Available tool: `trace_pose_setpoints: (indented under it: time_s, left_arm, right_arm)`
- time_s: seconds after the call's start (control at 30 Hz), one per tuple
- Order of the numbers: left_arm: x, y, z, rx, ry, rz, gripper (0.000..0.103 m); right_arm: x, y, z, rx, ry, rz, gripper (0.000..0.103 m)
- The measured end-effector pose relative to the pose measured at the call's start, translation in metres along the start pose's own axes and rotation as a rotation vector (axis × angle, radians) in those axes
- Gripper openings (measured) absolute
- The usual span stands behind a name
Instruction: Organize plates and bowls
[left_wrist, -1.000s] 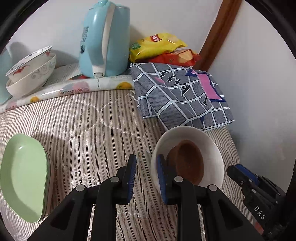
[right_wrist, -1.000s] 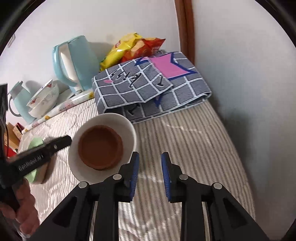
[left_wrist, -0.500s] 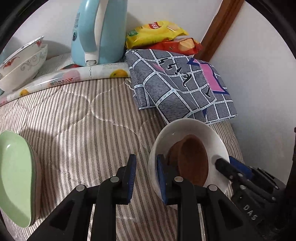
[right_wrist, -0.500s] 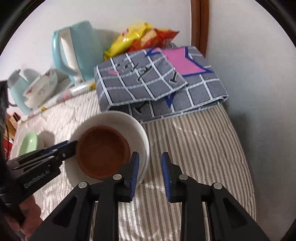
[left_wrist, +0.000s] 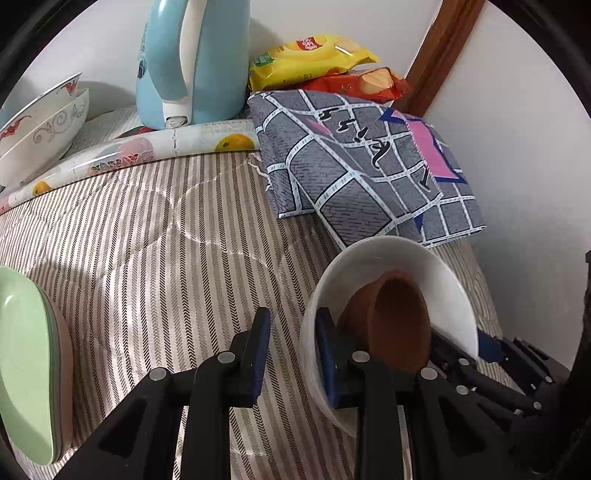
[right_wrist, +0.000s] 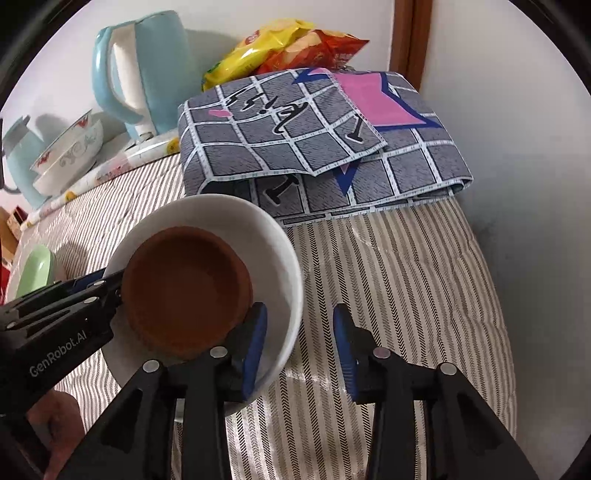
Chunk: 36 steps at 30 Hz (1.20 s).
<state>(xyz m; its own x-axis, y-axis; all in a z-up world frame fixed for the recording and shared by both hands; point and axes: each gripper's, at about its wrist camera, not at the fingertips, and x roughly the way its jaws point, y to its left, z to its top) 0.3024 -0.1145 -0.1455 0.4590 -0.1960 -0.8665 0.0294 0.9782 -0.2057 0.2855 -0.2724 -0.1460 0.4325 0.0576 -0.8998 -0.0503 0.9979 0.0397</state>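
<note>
A white bowl (left_wrist: 424, 273) with a small brown bowl (left_wrist: 399, 325) inside it sits on the striped bed cover; both also show in the right wrist view, the white bowl (right_wrist: 266, 236) and the brown bowl (right_wrist: 188, 288). My left gripper (left_wrist: 291, 354) is open and straddles the white bowl's near rim, one finger inside, one outside. My right gripper (right_wrist: 299, 347) is open and straddles the rim on the opposite side. A green plate stack (left_wrist: 26, 373) lies at the left. Two patterned white bowls (left_wrist: 40, 129) are nested at the back left.
A light blue kettle (left_wrist: 192, 62) stands at the back on a fruit-print mat (left_wrist: 129, 155). A folded grey checked cloth (left_wrist: 369, 166) lies behind the white bowl, with snack bags (left_wrist: 314, 55) beyond it. A white wall (right_wrist: 517, 147) borders the right side.
Both grippers have closed in on the white bowl from opposite sides, and each now has one finger over its rim. The right jaws have opened wider.
</note>
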Motion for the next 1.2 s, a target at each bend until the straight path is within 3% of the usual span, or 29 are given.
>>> trace_pose_setpoints:
  time_s: [0.1, 0.23, 0.43, 0.6, 0.9, 1.2]
  left_arm:
    - [0.004, 0.001, 0.001, -0.003, 0.008, 0.005, 0.027]
    - [0.004, 0.002, 0.001, -0.003, 0.009, -0.001, 0.028]
    - [-0.009, 0.013, 0.000, -0.056, -0.015, -0.081, 0.028]
    - [-0.023, 0.011, 0.003, -0.030, -0.048, -0.074, 0.028]
    - [-0.004, 0.004, 0.000, 0.003, 0.011, -0.051, 0.028]
    - [0.005, 0.001, 0.000, 0.017, 0.013, -0.008, 0.029]
  right_arm:
    - [0.000, -0.001, 0.000, 0.000, -0.007, -0.002, 0.042]
    - [0.000, -0.006, 0.000, -0.001, -0.015, -0.023, 0.053]
    - [0.001, -0.008, -0.002, 0.012, -0.009, -0.014, 0.054]
    - [0.001, -0.009, -0.002, 0.024, -0.008, -0.008, 0.055]
    - [0.001, -0.009, -0.003, 0.036, -0.005, 0.000, 0.054]
    - [0.001, -0.006, -0.003, 0.036, -0.008, -0.002, 0.054]
